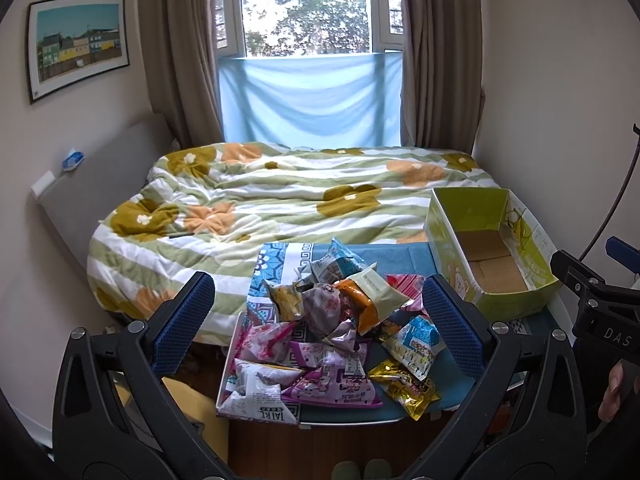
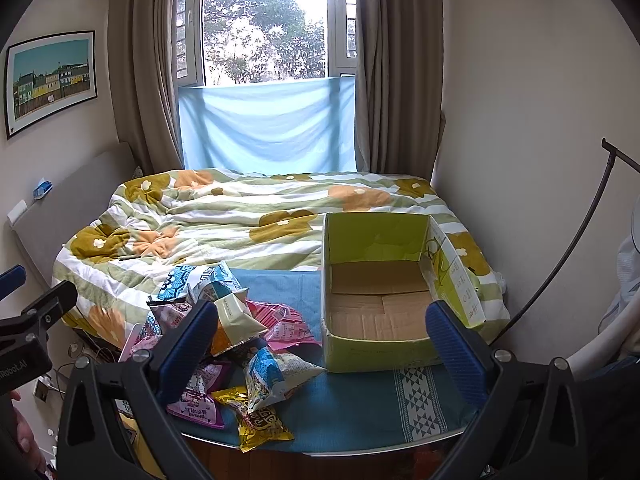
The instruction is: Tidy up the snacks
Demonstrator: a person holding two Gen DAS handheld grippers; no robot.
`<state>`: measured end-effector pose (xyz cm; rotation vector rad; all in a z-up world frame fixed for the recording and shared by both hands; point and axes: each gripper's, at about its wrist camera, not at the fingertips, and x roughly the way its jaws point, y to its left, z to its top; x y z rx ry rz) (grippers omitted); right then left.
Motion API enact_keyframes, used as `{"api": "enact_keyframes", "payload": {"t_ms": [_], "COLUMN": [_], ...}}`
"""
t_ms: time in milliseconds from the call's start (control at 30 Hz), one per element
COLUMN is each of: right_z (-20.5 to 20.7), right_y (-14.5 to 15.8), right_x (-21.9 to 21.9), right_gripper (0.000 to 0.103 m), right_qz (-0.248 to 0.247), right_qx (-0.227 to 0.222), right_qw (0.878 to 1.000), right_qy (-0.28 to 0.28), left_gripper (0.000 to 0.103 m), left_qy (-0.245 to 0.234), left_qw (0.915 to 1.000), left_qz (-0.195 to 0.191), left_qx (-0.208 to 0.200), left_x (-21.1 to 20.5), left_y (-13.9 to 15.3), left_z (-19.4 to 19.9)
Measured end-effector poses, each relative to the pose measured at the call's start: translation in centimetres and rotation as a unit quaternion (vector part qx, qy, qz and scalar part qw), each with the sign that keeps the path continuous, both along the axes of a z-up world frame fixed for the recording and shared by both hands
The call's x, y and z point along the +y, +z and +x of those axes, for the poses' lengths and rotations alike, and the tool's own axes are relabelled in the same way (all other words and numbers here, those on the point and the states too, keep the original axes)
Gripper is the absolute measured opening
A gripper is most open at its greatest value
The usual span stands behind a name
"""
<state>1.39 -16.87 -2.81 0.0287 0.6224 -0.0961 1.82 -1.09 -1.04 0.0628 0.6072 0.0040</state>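
A pile of several snack packets (image 1: pixel 332 320) lies on a small table with a blue cloth (image 1: pixel 404 256) at the foot of a bed. It also shows in the right wrist view (image 2: pixel 240 336). An empty green cardboard box (image 1: pixel 492 248) stands to the right of the pile, open side up; it also shows in the right wrist view (image 2: pixel 384 292). My left gripper (image 1: pixel 320 320) is open, held above and in front of the pile, holding nothing. My right gripper (image 2: pixel 320 340) is open and empty, in front of the box and the pile's right edge.
The bed with a flowered quilt (image 1: pixel 280 196) lies behind the table. A window with brown curtains (image 1: pixel 312 8) is at the back. A grey headboard (image 1: pixel 92 184) stands at the left. A black curved lamp arm (image 2: pixel 568 240) rises at the right. Wooden floor (image 1: pixel 320 448) lies below the table's front edge.
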Motion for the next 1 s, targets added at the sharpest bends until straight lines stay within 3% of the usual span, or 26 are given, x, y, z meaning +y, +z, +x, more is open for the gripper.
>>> {"api": "enact_keyframes", "payload": {"t_ms": [1000], "right_z": [0.15], "right_y": [0.07], "right_x": [0.13], "right_gripper": [0.103], "right_qz": [0.003], "right_qx": [-0.001], "right_qw": [1.0], "right_qy": [0.001], "left_gripper": [0.102], "left_qy": [-0.002], "left_qw": [1.0], "left_qz": [-0.004], "left_qx": [0.004], "left_x": [-0.16], "left_y": [0.29], "left_z": [0.08]}}
